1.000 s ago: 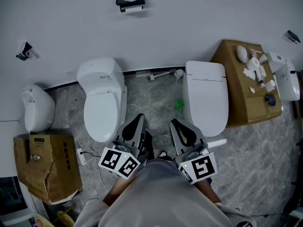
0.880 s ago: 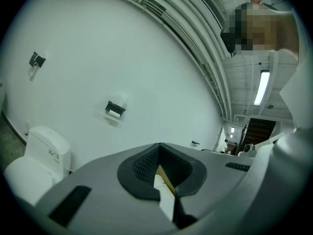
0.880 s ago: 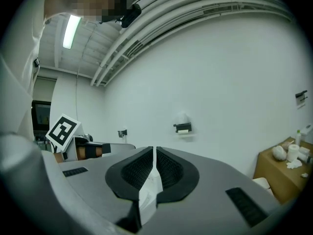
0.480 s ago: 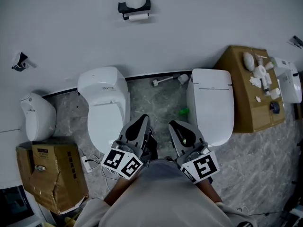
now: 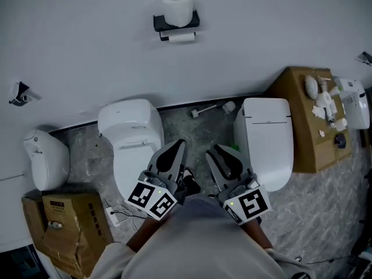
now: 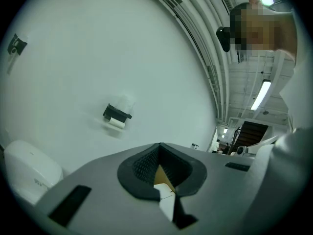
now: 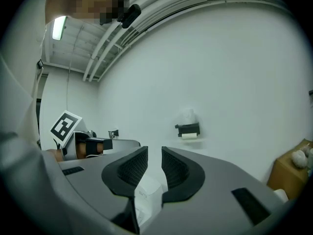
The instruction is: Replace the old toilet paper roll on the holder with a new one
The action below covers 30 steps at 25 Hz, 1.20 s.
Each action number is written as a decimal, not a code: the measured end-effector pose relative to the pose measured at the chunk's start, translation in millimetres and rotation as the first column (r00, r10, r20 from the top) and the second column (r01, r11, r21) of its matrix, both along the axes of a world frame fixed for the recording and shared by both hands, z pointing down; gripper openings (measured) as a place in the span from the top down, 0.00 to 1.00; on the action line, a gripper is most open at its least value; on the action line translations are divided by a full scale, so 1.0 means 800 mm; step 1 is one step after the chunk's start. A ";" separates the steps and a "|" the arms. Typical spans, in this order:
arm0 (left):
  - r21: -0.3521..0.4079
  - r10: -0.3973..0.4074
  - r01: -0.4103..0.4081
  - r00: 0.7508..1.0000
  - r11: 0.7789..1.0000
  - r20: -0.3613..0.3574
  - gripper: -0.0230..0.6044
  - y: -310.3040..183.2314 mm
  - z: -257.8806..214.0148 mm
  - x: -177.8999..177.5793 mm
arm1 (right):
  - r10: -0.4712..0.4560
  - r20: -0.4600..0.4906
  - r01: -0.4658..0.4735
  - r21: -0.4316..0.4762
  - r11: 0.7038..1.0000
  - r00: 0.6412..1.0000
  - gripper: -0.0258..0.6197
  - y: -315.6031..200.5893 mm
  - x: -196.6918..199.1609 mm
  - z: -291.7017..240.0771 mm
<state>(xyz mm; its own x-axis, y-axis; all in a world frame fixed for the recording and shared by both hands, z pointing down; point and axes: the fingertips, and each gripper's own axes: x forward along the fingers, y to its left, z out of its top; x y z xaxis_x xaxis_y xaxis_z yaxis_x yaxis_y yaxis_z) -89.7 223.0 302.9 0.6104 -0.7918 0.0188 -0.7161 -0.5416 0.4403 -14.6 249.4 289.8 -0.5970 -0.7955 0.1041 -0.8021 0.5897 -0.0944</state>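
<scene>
A black holder [image 5: 176,23] hangs on the white wall, with a full white roll [image 5: 177,6] standing on top and a thin old roll [image 5: 181,38] on its bar below. Both grippers point level toward it from well back, between two toilets. My left gripper [image 5: 176,149] is shut with nothing in it; in its own view the holder [image 6: 116,113] is far off, up and to the left. My right gripper [image 5: 214,153] has just been opening: its jaws stand slightly apart with nothing between them. In the right gripper view the holder [image 7: 188,129] is ahead, slightly right.
A white toilet [image 5: 132,141] stands on the left and another [image 5: 266,138] on the right, with marbled floor between them. A small white fixture [image 5: 45,158] and a cardboard box [image 5: 67,225] are at the far left. A brown cabinet [image 5: 302,127] with small items is at the right.
The person has walked toward the wall; the holder now shows lower and larger in the head view, and both grippers have come forward together between the toilets.
</scene>
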 end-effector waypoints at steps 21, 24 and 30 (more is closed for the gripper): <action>0.029 -0.021 0.023 0.997 0.999 -0.070 0.96 -0.087 -0.008 -0.060 | 0.017 -0.008 -0.016 0.058 0.998 1.000 0.68 -0.098 -0.056 -0.022; 0.039 -0.019 0.021 0.998 0.999 -0.064 0.96 -0.105 -0.011 -0.059 | 0.019 -0.004 -0.018 0.072 0.997 1.000 0.68 -0.115 -0.055 -0.027; 0.044 -0.006 0.009 0.998 0.999 -0.057 0.96 -0.145 -0.014 -0.047 | 0.024 -0.024 -0.022 0.090 0.996 0.999 0.76 -0.151 -0.047 -0.028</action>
<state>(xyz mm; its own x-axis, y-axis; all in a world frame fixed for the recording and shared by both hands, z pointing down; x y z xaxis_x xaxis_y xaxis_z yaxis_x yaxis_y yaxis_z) -127.5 107.0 291.8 0.6037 -0.7955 -0.0512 -0.6947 -0.5565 0.4558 -52.2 128.6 267.3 -0.5764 -0.8158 0.0464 -0.8171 0.5761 -0.0217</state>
